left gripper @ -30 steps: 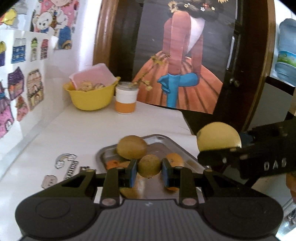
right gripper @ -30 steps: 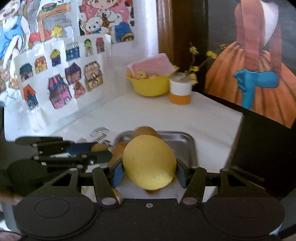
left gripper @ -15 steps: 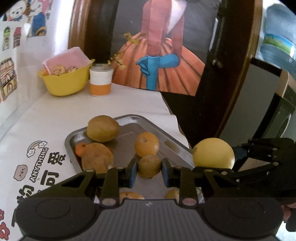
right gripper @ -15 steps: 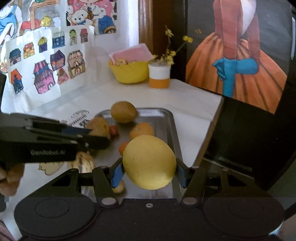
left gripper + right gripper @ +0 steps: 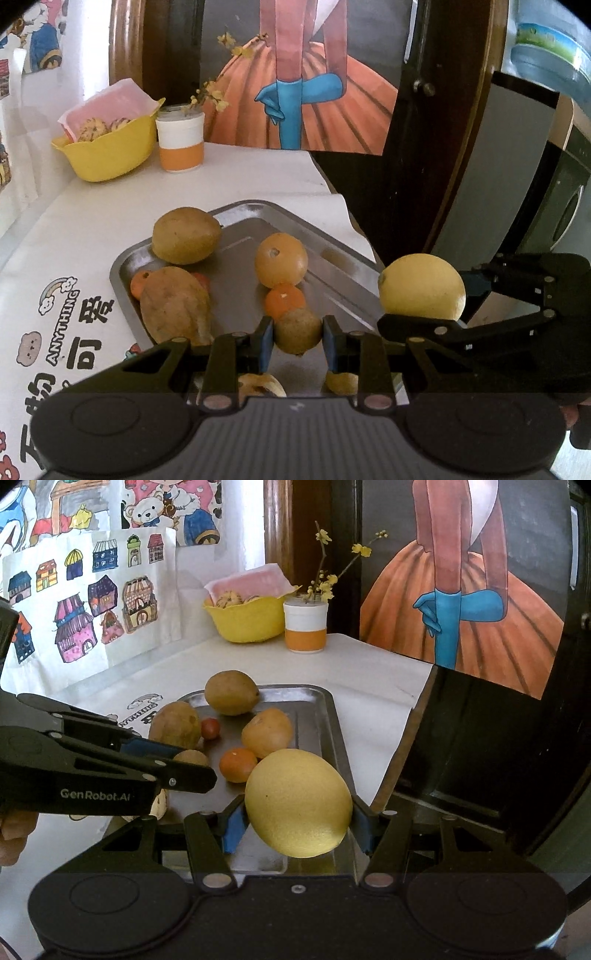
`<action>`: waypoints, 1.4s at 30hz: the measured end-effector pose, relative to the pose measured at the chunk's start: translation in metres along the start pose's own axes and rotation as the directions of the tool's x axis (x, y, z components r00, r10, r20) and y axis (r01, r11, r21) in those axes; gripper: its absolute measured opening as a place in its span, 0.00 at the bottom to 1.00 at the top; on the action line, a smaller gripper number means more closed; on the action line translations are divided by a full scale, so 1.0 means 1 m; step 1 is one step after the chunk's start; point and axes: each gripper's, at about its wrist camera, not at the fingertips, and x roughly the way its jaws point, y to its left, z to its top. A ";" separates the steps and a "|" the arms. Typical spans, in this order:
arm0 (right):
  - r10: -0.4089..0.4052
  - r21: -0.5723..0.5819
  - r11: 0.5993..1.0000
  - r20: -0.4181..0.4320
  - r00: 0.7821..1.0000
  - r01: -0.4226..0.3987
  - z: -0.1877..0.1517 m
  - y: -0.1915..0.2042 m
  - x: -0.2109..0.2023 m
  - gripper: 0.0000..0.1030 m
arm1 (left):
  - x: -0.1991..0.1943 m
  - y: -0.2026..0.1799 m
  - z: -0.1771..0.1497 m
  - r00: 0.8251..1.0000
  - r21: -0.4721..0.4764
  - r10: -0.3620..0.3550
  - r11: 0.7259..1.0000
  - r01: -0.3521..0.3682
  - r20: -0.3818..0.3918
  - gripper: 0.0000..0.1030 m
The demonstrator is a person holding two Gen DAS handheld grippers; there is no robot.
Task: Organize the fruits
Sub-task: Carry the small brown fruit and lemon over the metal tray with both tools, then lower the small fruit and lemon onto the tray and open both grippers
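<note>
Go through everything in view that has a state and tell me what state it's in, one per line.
Left gripper: shut on small brown fruit, above the tray.
Right gripper: shut on large yellow lemon.
Metal tray: holding several fruits.
Yellow bowl: filled, upright.
White and orange cup: upright, holding a flower sprig.

Two pale fruits (image 5: 260,384) lie half hidden behind the left claw (image 5: 298,341).

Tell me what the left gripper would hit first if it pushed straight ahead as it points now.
Probably the small orange just beyond the brownish fruit that the left gripper holds; depth is uncertain.
</note>
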 end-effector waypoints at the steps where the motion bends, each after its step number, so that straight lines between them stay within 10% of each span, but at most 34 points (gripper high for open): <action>1: 0.000 -0.001 1.000 -0.001 1.000 0.000 0.000 0.000 0.000 0.57 | 0.001 0.000 0.000 1.000 0.001 0.002 1.000 -0.002 -0.003 0.30; 25: -0.046 -0.031 0.998 0.033 0.998 0.047 -0.010 0.011 0.013 0.58 | 0.012 0.006 0.000 0.998 -0.048 0.050 0.997 -0.052 -0.043 0.30; 42: -0.053 -0.018 0.998 0.078 0.996 0.055 -0.013 0.017 0.012 0.65 | -0.009 0.018 0.004 0.997 -0.137 0.068 0.989 -0.063 0.039 0.63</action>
